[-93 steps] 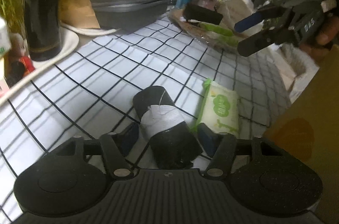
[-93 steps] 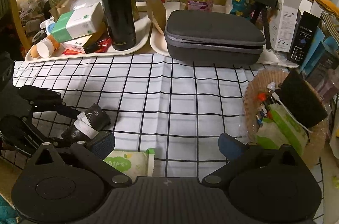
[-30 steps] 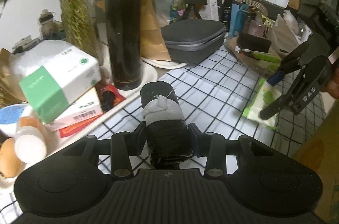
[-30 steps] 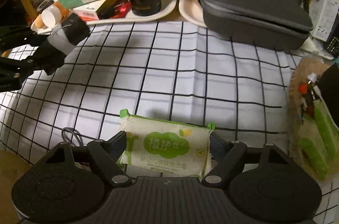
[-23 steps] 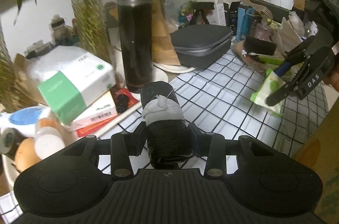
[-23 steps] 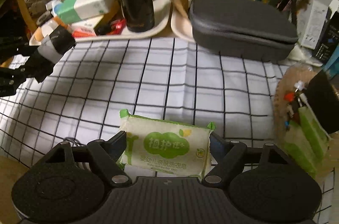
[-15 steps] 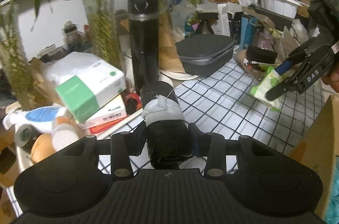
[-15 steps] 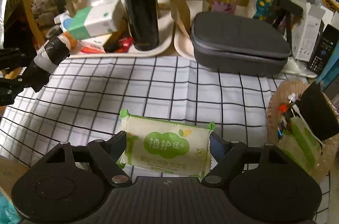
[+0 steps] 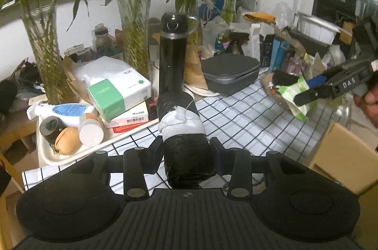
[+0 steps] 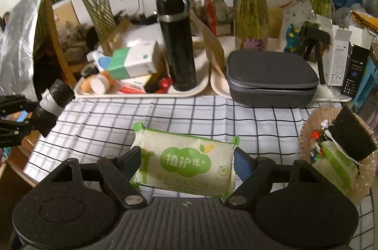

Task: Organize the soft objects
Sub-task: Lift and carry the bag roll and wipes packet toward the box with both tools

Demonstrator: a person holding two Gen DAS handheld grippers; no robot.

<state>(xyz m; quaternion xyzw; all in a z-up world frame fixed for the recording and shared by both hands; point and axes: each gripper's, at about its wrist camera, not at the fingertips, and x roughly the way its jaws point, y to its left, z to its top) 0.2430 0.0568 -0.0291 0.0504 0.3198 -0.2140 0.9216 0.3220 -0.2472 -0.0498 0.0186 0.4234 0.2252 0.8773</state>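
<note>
My left gripper is shut on a black roll of bags with a white band and holds it in the air above the checked cloth. In the right wrist view the same roll shows at the far left. My right gripper is shut on a green and white wipes pack, lifted above the cloth. In the left wrist view that pack hangs in the right gripper's fingers at the right.
A white tray holds a black flask, a tissue box and small bottles. A grey zip case sits behind the cloth. A round basket of items stands right. A cardboard box is near right.
Both grippers have risen and pulled back from the table with their objects still held. More of the plants and the tray behind has come into view.
</note>
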